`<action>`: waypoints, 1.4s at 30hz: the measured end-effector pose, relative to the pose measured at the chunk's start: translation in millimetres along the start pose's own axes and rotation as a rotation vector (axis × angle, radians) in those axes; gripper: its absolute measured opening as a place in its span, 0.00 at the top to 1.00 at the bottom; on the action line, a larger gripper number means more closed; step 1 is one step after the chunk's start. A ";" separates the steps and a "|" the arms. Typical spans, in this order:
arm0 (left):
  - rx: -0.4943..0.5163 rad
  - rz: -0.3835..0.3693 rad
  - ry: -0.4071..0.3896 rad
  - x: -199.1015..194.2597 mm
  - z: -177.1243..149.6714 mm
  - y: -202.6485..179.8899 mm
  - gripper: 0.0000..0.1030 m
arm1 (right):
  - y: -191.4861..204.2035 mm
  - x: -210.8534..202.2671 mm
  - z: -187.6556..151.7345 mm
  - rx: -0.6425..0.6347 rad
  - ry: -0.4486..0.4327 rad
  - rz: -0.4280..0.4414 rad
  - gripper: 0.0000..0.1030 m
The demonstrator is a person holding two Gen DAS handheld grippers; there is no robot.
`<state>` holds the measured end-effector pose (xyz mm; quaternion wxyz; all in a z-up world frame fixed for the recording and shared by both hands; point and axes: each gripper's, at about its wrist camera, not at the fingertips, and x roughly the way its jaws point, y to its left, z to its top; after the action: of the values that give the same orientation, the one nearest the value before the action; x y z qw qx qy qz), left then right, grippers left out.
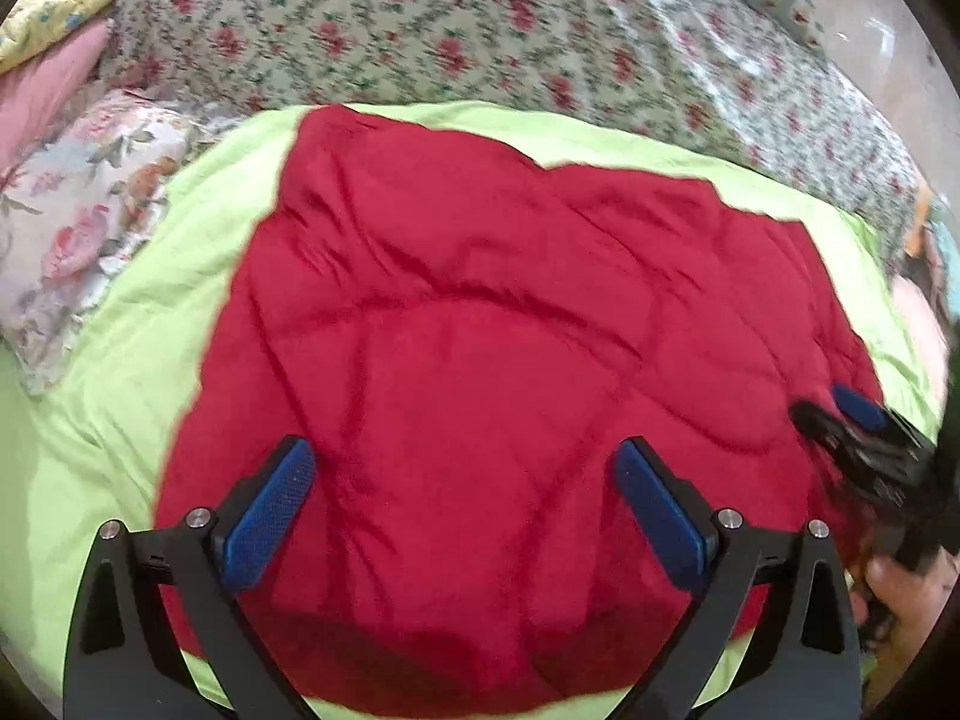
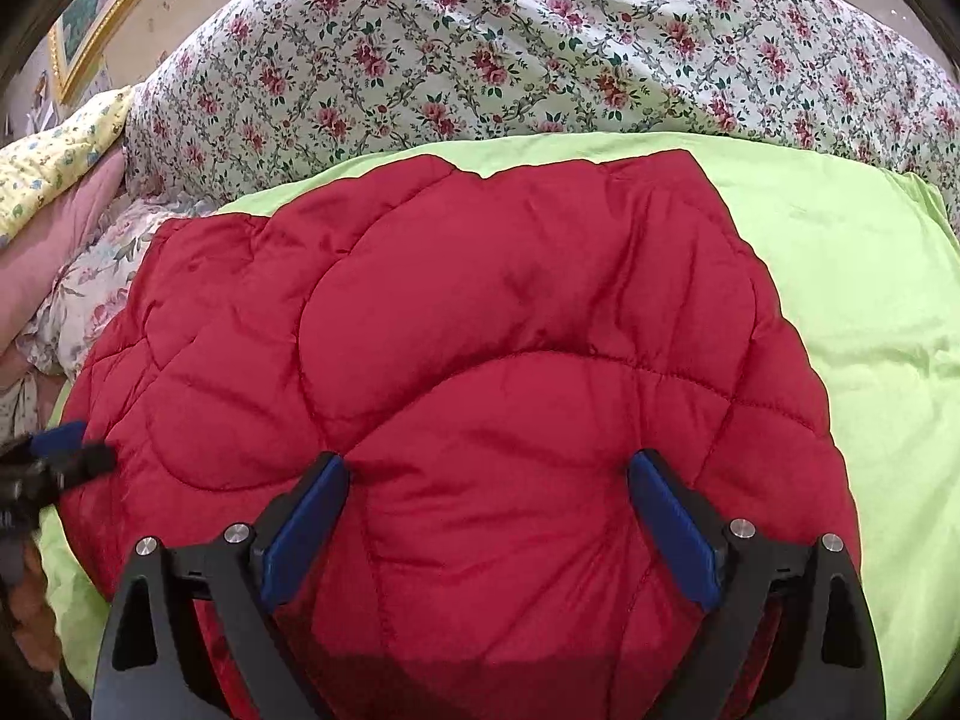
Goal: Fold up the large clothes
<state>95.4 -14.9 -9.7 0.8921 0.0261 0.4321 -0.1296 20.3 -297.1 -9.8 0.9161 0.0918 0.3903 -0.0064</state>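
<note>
A red quilted puffer garment (image 1: 480,360) lies spread on a lime-green sheet (image 1: 108,360); it also shows in the right wrist view (image 2: 480,330). My left gripper (image 1: 462,456) is open, its blue pads just above the garment's near part, holding nothing. My right gripper (image 2: 489,468) is open over the near part of the garment, empty. The right gripper also shows at the right edge of the left wrist view (image 1: 852,414), over the garment's right edge. The left gripper shows at the left edge of the right wrist view (image 2: 60,450).
A floral-print cover (image 2: 540,48) lies behind the green sheet (image 2: 870,300). Floral, pink and yellow pillows (image 1: 78,228) are piled at the left. A gold-framed picture (image 2: 90,18) leans at the far left. Bare floor (image 1: 900,60) shows at the far right.
</note>
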 end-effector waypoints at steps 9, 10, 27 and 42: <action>-0.027 0.028 0.043 34.6 32.1 20.6 0.01 | -6.3 -10.1 26.8 0.025 0.016 -0.008 0.08; -0.026 0.032 0.050 39.2 35.0 21.1 0.01 | -9.3 -5.4 30.6 0.028 0.031 -0.019 0.08; -0.044 0.018 0.173 85.4 68.6 25.6 0.00 | -52.1 54.0 60.3 0.153 0.148 -0.042 0.08; -0.008 0.043 0.123 54.5 52.6 21.5 0.00 | -46.8 53.8 54.0 0.135 0.134 -0.064 0.08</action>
<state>173.3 -13.9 -20.7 0.8665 0.0397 0.4859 -0.1070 92.4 -349.2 -19.4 0.8789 0.1410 0.4522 -0.0558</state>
